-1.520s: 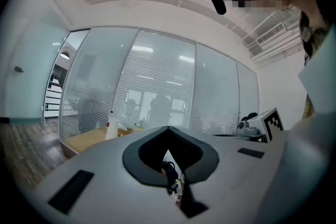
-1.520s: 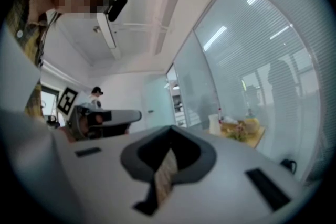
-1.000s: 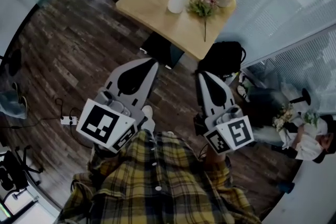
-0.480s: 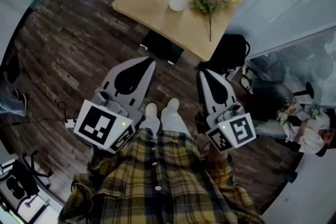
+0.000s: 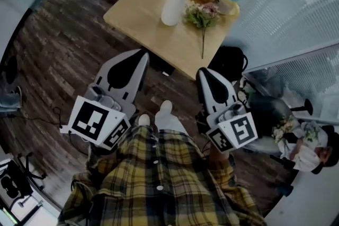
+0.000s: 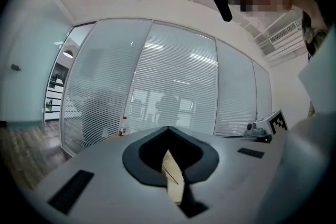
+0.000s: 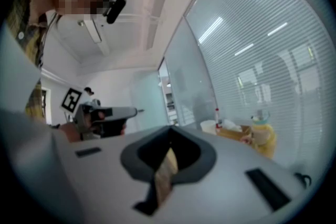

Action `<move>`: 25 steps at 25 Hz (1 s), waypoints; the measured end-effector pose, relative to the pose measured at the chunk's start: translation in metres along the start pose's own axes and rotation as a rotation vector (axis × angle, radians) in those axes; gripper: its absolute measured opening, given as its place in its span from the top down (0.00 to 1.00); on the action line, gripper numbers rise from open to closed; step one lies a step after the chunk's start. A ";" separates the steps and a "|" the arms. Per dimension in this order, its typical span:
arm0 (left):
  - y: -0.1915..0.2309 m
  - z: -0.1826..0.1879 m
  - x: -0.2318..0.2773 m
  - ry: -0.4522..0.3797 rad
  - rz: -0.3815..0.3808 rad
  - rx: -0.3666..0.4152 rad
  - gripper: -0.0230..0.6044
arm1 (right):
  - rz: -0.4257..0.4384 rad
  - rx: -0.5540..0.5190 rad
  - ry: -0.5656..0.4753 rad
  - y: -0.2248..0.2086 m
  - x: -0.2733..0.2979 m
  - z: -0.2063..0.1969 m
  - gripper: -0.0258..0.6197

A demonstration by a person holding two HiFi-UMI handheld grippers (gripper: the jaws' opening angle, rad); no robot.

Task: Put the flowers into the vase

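Left gripper has its jaws pressed together on nothing and points toward the wooden table. The head view shows the white vase upright on that table, with the flowers lying just to its right. The left gripper view shows neither, only blinds past its own closed tips. The right gripper is likewise closed and empty, and its view catches a tissue box and a yellow jar. A black bag sits on the floor by the table's near corner.
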State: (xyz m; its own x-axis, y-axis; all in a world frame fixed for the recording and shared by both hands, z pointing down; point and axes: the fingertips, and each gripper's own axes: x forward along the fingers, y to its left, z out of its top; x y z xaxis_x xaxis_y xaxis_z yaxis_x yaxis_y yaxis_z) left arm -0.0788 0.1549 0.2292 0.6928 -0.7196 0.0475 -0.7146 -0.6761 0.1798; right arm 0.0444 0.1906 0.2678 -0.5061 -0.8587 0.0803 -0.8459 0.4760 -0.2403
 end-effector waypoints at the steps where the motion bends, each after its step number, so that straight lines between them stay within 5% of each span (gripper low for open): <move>1: -0.001 0.002 0.006 -0.006 0.005 0.003 0.95 | 0.007 -0.001 -0.006 -0.006 0.001 0.004 0.94; 11: -0.007 0.004 0.049 -0.028 0.053 0.002 0.95 | 0.045 0.007 -0.022 -0.057 0.009 0.018 0.94; 25: 0.055 0.021 0.085 -0.040 0.061 0.007 0.95 | 0.032 -0.002 -0.017 -0.079 0.069 0.028 0.94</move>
State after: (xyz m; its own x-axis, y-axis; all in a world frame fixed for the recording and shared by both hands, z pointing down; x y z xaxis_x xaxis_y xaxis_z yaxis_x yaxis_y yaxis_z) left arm -0.0611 0.0535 0.2222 0.6434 -0.7653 0.0188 -0.7563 -0.6316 0.1707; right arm 0.0810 0.0881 0.2655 -0.5301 -0.8461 0.0556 -0.8296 0.5040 -0.2403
